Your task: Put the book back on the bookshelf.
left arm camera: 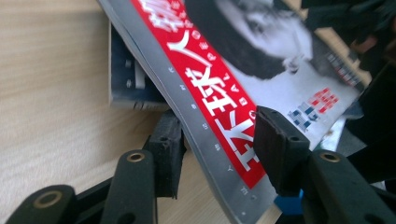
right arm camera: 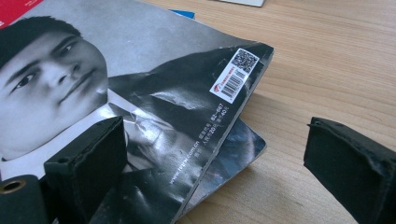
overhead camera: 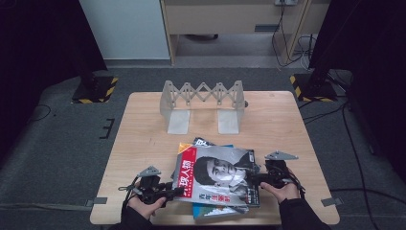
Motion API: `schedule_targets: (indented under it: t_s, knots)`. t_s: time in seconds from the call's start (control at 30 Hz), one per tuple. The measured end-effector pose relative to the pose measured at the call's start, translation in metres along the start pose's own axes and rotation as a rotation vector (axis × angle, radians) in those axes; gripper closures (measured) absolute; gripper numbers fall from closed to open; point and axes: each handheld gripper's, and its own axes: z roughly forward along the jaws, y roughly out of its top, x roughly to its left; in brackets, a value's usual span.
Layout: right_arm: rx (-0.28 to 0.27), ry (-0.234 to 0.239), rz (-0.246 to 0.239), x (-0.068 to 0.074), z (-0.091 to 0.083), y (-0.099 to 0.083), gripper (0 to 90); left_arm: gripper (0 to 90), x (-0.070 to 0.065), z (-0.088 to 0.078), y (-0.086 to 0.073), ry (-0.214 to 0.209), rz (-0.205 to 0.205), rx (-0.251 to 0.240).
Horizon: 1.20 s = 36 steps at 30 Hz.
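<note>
On the wooden table, in front of an expanding bookend rack, a pile of magazines lay at the near edge. The top magazine was being lifted: its red-banded edge was tilted up between the left gripper's jaws, which were half closed, pads not visibly pressing. The right gripper straddled the barcode corner, jaws wide. Next, I judged, both must clamp before carrying it to the rack.
</note>
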Motion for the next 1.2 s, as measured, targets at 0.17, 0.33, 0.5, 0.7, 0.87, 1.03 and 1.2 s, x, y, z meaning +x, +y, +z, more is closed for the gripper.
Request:
schedule_targets:
  t_s: [0.17,0.33,0.5,0.7,0.87,1.03,1.2]
  knots:
    - [-0.002,0.008,0.008,0.000,0.001,-0.001,6.3,54.1,0.000,-0.004,0.008,-0.084,0.000,-0.071]
    - [-0.005,0.013,0.006,-0.001,0.002,-0.002,6.4,53.3,0.000,0.004,0.017,-0.116,-0.016,-0.046]
    - [-0.007,0.015,0.011,0.000,0.003,-0.002,6.4,53.7,0.004,0.014,0.025,-0.116,-0.045,-0.021]
    - [-0.004,0.016,0.008,-0.001,0.002,-0.002,6.4,61.6,0.005,0.027,0.038,-0.148,-0.084,0.031]
    - [-0.005,0.016,0.012,-0.002,0.002,-0.002,6.3,67.2,0.006,0.034,0.044,-0.139,-0.105,0.044]
    - [-0.004,0.016,0.010,-0.002,0.002,-0.001,6.3,72.0,0.006,0.033,0.044,-0.147,-0.115,0.039]
    - [0.000,0.020,0.014,-0.001,0.003,-0.001,6.2,76.1,0.004,0.029,0.047,-0.157,-0.119,0.029]
